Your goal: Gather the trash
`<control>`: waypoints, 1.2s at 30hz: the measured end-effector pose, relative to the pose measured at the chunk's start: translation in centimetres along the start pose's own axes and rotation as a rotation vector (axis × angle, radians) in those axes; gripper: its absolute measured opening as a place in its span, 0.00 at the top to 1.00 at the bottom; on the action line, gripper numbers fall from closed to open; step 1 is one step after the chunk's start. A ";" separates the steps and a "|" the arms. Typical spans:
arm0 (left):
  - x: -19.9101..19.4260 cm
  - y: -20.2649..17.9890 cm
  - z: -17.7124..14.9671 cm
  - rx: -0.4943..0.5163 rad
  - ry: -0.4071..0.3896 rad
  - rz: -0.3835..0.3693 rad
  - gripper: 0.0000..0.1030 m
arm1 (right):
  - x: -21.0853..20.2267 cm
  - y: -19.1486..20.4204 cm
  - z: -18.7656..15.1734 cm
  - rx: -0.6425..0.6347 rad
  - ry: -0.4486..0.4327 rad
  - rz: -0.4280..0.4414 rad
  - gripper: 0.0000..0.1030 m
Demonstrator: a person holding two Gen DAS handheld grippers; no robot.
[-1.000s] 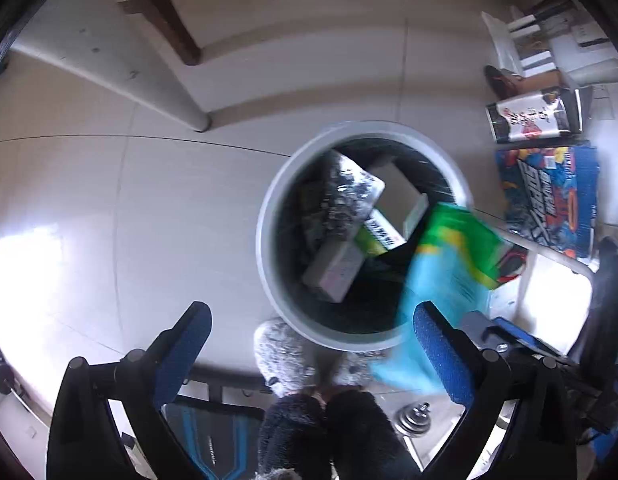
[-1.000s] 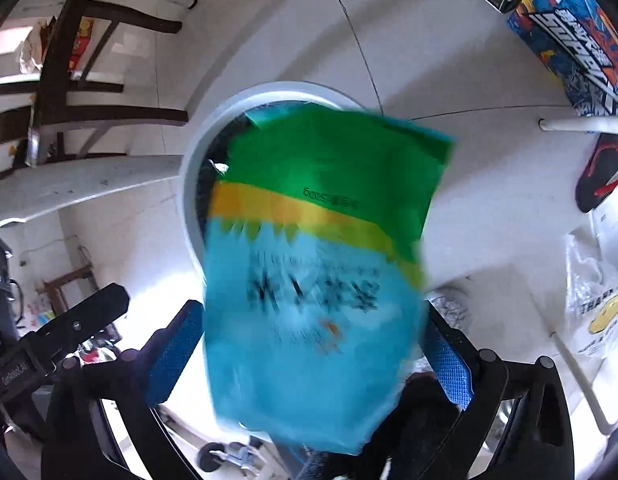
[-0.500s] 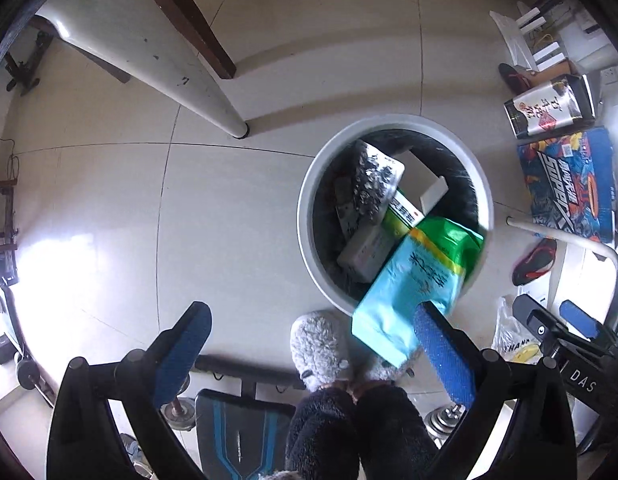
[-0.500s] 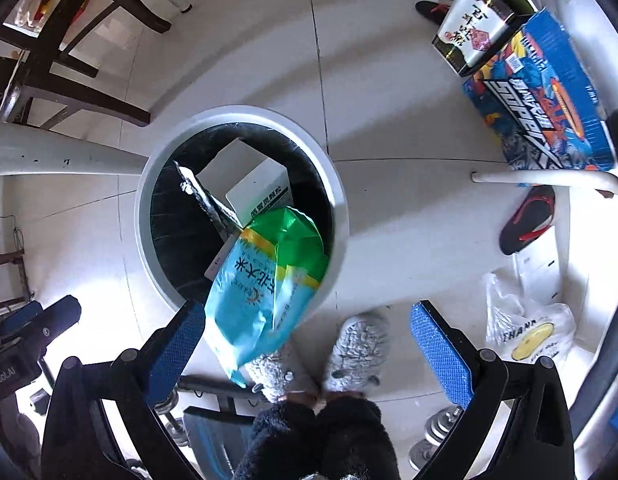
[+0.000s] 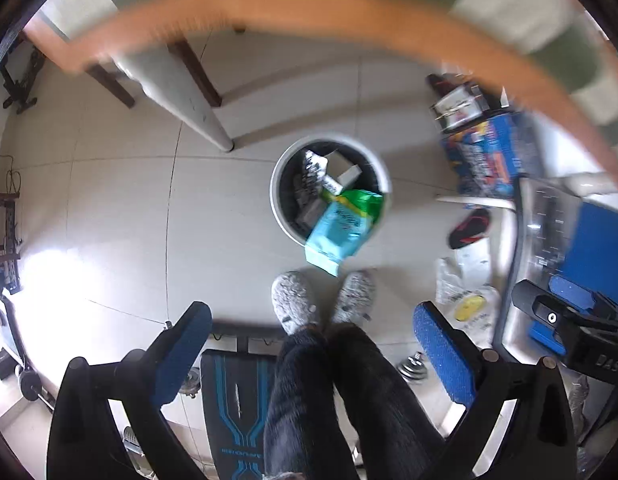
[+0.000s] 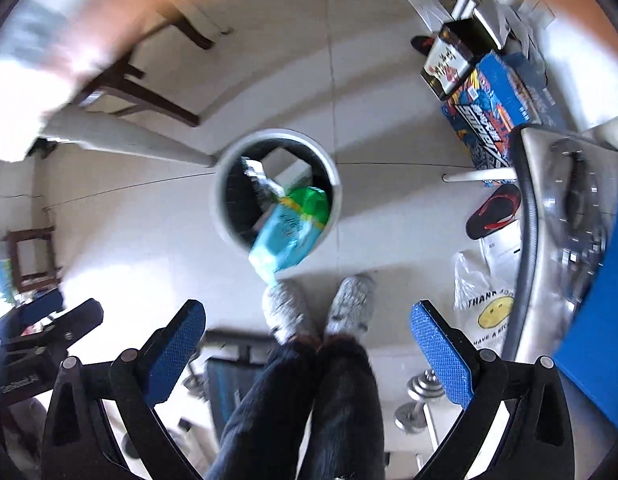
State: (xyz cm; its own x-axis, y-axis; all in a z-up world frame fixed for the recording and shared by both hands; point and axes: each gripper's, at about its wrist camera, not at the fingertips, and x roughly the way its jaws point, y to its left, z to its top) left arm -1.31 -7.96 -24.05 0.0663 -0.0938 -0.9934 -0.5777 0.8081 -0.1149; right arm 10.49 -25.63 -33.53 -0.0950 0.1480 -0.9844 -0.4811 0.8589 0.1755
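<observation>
A round grey trash bin (image 5: 278, 208) stands on the tiled floor, far below both grippers; it also shows in the right wrist view (image 6: 336, 196). A green and light blue snack bag (image 5: 341, 226) leans over the bin's near rim, half in and half out, above boxes and wrappers inside; the bag also shows in the right wrist view (image 6: 289, 232). My left gripper (image 5: 311, 346) is open and empty. My right gripper (image 6: 307, 344) is open and empty. The right gripper's body shows at the right edge of the left wrist view (image 5: 569, 320).
The person's grey slippers (image 5: 295, 302) and dark trousers stand just in front of the bin. An orange table edge (image 5: 349, 8) arcs across the top. A blue box (image 5: 487, 160), a red and black sandal (image 5: 469, 226), a smiley plastic bag (image 6: 485, 312), dumbbells and a white table leg (image 5: 181, 96) lie around.
Both grippers have risen well above the bin, up to table-edge height. The bag left the right gripper's fingers and dropped onto the bin's near rim, where it now leans.
</observation>
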 end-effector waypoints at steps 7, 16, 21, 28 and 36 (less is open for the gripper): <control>-13.6 -1.7 -2.1 0.017 -0.086 -0.101 0.00 | -16.8 2.1 -2.8 -0.035 -0.050 0.114 0.00; -26.0 -3.1 -4.9 0.025 -0.201 -0.195 0.00 | -34.1 4.1 -6.5 -0.085 -0.158 0.230 0.00; -28.8 -3.5 -6.7 0.019 -0.225 -0.221 0.00 | -39.0 5.1 -8.5 -0.119 -0.169 0.259 0.00; -31.1 -3.9 -8.5 0.033 -0.251 -0.236 0.00 | -41.0 5.5 -10.9 -0.144 -0.158 0.279 0.00; -31.9 -3.6 -9.3 0.027 -0.280 -0.244 0.00 | -42.1 5.1 -11.7 -0.141 -0.176 0.278 0.00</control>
State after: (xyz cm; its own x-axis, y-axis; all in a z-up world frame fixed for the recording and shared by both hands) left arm -8.89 -13.32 8.06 0.4213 -0.1255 -0.8982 -0.4965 0.7969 -0.3442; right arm 1.82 -33.24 8.97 -0.0933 0.4592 -0.8834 -0.5748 0.6996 0.4244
